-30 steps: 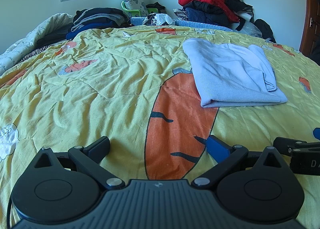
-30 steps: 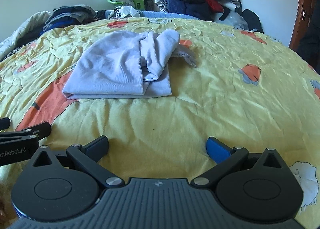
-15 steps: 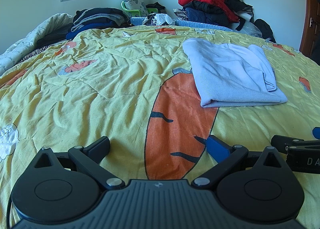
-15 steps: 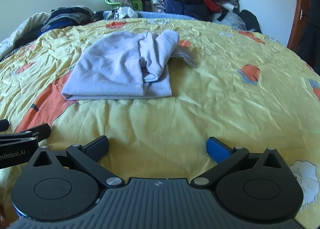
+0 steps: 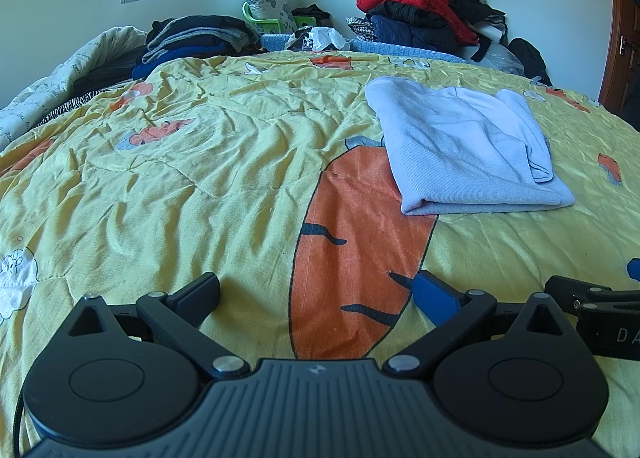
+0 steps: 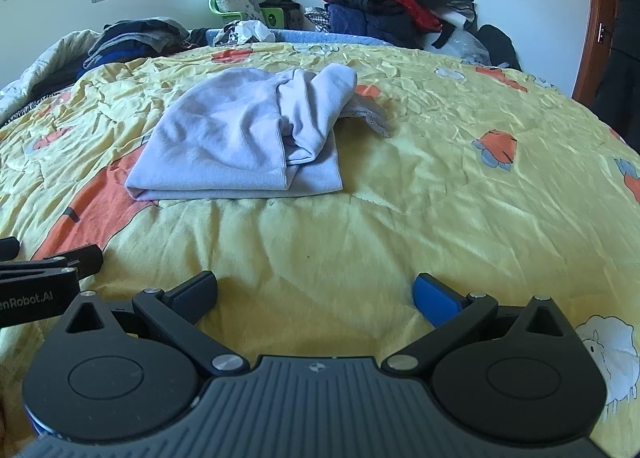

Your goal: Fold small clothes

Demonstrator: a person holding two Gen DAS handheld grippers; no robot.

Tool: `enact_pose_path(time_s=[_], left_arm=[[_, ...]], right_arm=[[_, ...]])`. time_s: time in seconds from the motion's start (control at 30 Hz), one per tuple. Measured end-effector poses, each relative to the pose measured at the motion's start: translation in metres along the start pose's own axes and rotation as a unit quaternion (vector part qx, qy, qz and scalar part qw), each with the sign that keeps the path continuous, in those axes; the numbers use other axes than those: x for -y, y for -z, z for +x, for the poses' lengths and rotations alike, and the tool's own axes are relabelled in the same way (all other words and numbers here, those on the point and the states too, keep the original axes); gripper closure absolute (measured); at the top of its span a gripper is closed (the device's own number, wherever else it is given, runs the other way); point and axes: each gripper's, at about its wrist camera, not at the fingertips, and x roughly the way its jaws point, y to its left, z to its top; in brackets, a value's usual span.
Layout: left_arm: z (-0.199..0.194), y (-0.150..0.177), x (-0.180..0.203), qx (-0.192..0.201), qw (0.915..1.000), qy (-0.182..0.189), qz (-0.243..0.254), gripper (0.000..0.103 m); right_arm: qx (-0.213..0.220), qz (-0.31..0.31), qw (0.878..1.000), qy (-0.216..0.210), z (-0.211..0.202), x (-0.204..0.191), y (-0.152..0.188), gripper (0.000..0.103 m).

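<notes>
The pale blue garment (image 6: pixel 240 145) lies upper left of the spread, empty right claw (image 6: pixel 314 292), upper right of the spread left claw (image 5: pixel 316 292); the right looks nearer.

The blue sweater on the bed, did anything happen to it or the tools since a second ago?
Almost nothing. The right tool drifted slightly, shifting its view. Nothing was grabbed or dropped. The blue sweater stays folded on the yellow quilt, and the left tool stays open and empty.
</notes>
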Motion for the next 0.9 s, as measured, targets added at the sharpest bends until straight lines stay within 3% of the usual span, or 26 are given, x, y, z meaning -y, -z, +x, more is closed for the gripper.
enact_pose_path(time_s=[0.63, 0.9], left_arm=[[0.000, 0.000, -0.001, 0.000, 1.0000, 0.001, -0.001, 0.000], [0.000, 0.000, -0.001, 0.000, 1.0000, 0.001, 0.000, 0.000]], right_arm=[[0.011, -0.015, 1.000, -0.019, 0.001, 0.005, 0.001, 0.000], [0.013, -0.012, 1.000, -0.008, 0.001, 0.013, 0.001, 0.000]])
